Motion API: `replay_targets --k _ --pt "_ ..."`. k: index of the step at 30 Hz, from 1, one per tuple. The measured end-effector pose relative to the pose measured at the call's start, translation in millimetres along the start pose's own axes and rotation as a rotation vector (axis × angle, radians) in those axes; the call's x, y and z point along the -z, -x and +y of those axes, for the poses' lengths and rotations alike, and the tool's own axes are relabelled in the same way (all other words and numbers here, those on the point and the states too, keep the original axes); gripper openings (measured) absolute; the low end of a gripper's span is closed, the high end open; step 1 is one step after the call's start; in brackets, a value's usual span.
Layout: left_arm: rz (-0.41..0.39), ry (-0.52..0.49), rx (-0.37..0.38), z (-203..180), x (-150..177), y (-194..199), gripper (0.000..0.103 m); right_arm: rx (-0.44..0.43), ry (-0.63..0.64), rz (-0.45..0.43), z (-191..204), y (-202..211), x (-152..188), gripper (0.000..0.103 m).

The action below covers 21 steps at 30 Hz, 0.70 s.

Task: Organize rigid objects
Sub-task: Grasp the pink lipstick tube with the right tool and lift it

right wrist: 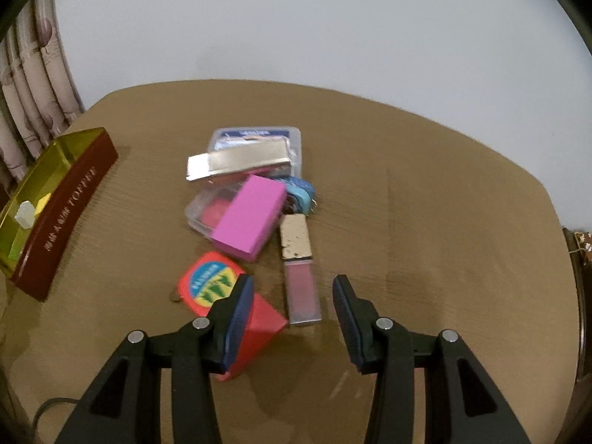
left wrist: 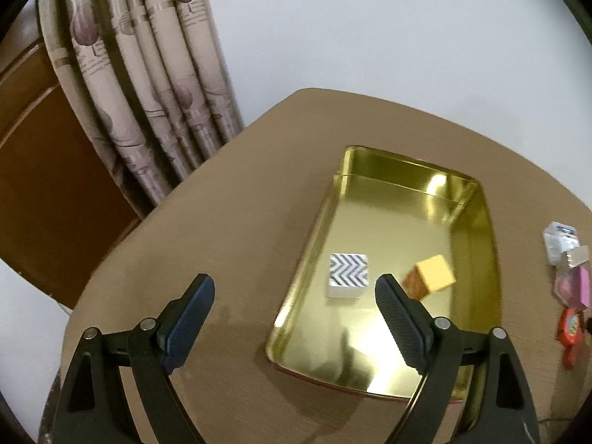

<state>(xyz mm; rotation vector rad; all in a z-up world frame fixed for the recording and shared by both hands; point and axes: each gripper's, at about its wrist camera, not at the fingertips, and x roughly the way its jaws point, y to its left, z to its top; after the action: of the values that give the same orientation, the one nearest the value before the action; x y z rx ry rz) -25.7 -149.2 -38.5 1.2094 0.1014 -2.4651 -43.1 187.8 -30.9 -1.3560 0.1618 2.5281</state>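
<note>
Fingers of both grippers stand apart and hold nothing. Right gripper point(right wrist: 292, 318) hangs above the lip gloss tube point(right wrist: 300, 277) in the loose pile, probably choosing it next for the golden tin point(left wrist: 477, 222), where the left gripper point(left wrist: 296, 318) waits.

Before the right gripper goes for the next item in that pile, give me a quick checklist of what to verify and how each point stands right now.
1. Right gripper empty with jaws apart: ok.
2. Lip gloss tube lies flat on the table just ahead, between the jaws' line: ok.
3. Tube free of neighbours: not ok, its gold cap end sits close against the pink block and blue item.
4. Gold tin has bare floor left beside the zigzag block and orange cube: ok.
5. Left gripper empty and open: ok.
6. Whether the tube is touching the red tape measure: cannot tell.
</note>
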Motion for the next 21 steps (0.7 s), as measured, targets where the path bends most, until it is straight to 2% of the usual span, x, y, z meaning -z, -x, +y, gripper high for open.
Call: replay_targets --k 9,11,15,18,21 --pt "-0.045 -0.174 0.086 -49.9 8.8 18.7 0.087 -0.004 0.007 0.008 -15.6 -20.9 2.4 0.044" --pt "-0.053 -0.202 0.101 -61.8 13.1 22.6 0.087 -0.017 -0.001 0.008 -21.2 -24.7 4.9 0.035" --pt "-0.029 -0.269 0.159 -92.8 27.4 29.2 0.087 -0.030 0.007 -0.030 -23.1 -25.8 7.5 0.033" --pt "-0.016 -0.333 0.202 -121.3 37.5 35.8 0.087 -0.035 0.023 -0.060 -23.6 -26.8 11.5 0.022" --pt "0.006 -0.394 0.256 -153.6 49.2 41.0 0.087 -0.033 0.028 -0.078 -25.2 -23.2 18.1 0.020"
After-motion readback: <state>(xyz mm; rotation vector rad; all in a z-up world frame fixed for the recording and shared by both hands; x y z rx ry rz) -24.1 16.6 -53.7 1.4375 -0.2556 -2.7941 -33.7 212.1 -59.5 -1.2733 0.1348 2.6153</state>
